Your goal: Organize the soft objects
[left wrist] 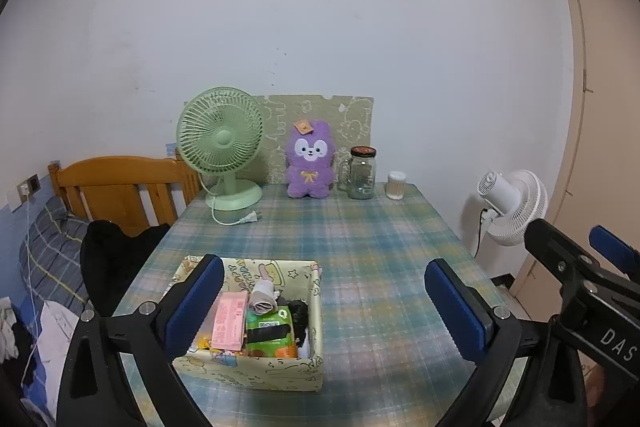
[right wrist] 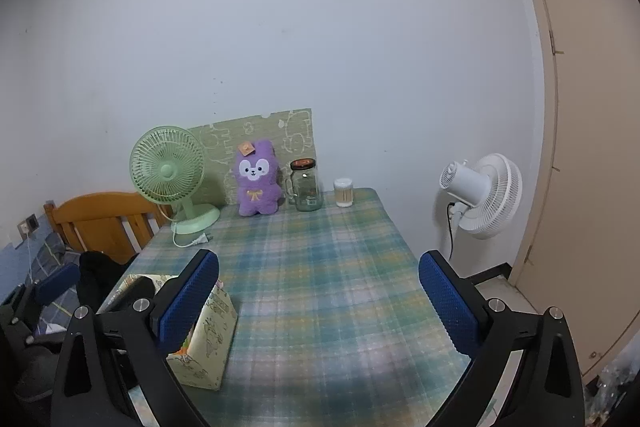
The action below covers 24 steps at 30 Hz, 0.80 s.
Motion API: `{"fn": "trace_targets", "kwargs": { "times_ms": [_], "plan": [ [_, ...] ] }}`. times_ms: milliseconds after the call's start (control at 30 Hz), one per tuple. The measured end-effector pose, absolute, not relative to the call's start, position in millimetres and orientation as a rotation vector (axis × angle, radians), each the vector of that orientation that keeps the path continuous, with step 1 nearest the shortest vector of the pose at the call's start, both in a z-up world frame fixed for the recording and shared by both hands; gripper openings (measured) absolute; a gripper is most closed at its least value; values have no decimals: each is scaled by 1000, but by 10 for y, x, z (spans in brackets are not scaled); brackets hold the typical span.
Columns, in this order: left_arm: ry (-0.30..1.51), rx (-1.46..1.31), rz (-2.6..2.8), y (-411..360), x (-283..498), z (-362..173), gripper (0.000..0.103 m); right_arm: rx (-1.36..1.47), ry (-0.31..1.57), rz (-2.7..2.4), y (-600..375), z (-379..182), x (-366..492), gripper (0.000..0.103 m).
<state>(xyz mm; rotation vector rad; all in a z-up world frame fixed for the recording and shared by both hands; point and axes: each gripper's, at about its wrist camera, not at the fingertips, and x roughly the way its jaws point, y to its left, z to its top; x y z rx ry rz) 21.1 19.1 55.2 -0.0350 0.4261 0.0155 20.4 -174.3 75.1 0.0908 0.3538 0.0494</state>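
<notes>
A purple plush rabbit (left wrist: 309, 163) (right wrist: 257, 179) sits upright at the far edge of the plaid table (left wrist: 360, 247) (right wrist: 320, 267). Near the front left stands a cartoon-print fabric box (left wrist: 256, 367) (right wrist: 208, 343) holding a rolled beige cloth (left wrist: 262, 301), a pink packet (left wrist: 230, 321), a green packet (left wrist: 268, 335) and something black. My left gripper (left wrist: 324, 307) hangs open above the box's right side, nothing between its blue pads. My right gripper (right wrist: 320, 303) (left wrist: 580, 247) is open over the bare tabletop to the right of the box, holding nothing.
At the back stand a green desk fan (left wrist: 222, 147) (right wrist: 170, 173) with its loose plug, a glass jar (left wrist: 362, 173) (right wrist: 306, 187) and a small cotton-swab tub (left wrist: 396, 185) (right wrist: 344, 193). A white floor fan (left wrist: 516, 207) (right wrist: 484, 195) stands right of the table. A wooden headboard (left wrist: 116, 187) and bedding lie left.
</notes>
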Motion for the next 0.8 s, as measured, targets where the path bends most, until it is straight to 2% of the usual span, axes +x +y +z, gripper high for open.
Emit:
{"fn": "trace_targets", "kwargs": {
  "times_ms": [800],
  "plan": [
    [385, -33, 92, 248, 42, 612, 103, 88, 343, 84, -1775, 781, 168, 103]
  ]
}}
